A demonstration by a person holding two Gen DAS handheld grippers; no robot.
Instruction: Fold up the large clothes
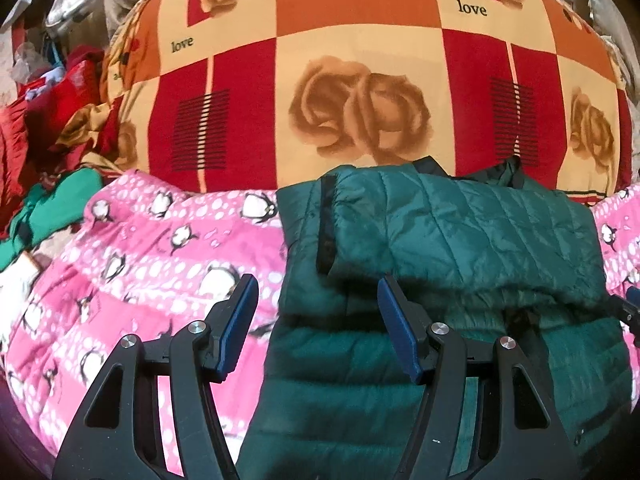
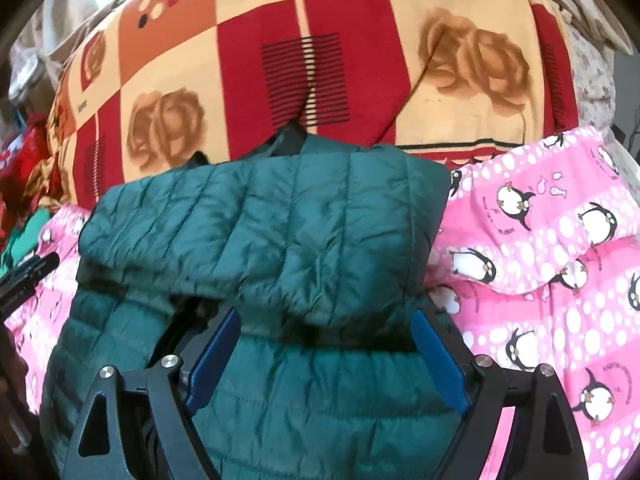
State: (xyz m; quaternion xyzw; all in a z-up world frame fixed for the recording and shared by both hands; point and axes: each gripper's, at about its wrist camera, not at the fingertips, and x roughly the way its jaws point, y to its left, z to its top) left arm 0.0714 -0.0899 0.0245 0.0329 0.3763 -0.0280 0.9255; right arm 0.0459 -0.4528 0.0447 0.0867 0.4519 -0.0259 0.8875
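Garment: dark green quilted puffer jacket (image 1: 460, 232), folded over on itself so that 1 padded layer lies across the lower part; a black trimmed edge (image 1: 326, 224) runs down its left side in the left wrist view.
Garment place: it lies on the pink penguin-print quilt (image 1: 140, 248), its far edge against the red, orange and cream rose-print blanket marked "love" (image 1: 360, 80).
Left claw (image 1: 316, 312): jaws stand apart and hold nothing; it hangs over the jacket's left border, 1 blue pad (image 1: 240, 320) over the pink quilt, the other over green fabric.
Right claw (image 2: 324, 356): jaws stand wide, 1 blue pad (image 2: 440, 360) on each side of the jacket's folded ridge; the tips sit under the overhanging layer, and I cannot tell whether they press on the fabric.
Other claw seen: the left claw's black tip shows at the left edge of the right wrist view.
Side clutter: red and green cloth pile (image 1: 48, 152) lies left of the quilt.
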